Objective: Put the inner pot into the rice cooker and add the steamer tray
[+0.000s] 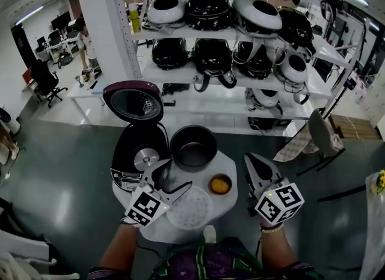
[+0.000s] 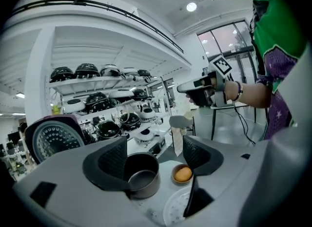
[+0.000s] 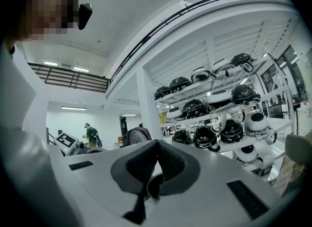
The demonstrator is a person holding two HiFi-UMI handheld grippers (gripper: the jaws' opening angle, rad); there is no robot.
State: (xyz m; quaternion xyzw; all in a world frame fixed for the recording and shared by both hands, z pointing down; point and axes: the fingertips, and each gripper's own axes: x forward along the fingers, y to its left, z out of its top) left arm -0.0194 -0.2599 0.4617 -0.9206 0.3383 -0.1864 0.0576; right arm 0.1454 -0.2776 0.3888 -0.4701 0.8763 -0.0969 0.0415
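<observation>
Head view worry: easy to bump inner pot (image 1: 194,148) into small bowl (image 1: 220,184) beside it on a crooked grab with left gripper (image 1: 176,175) (spread wide, empty). Right gripper (image 1: 251,160) pinched shut, empty.

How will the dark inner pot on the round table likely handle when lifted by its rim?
The inner pot looks like rigid metal, so probably stiff and moderately light for its size. Its smooth, glossy wall may slip in a pinch grip. Upright on a broad base, it seems unlikely to tip if nudged.
</observation>
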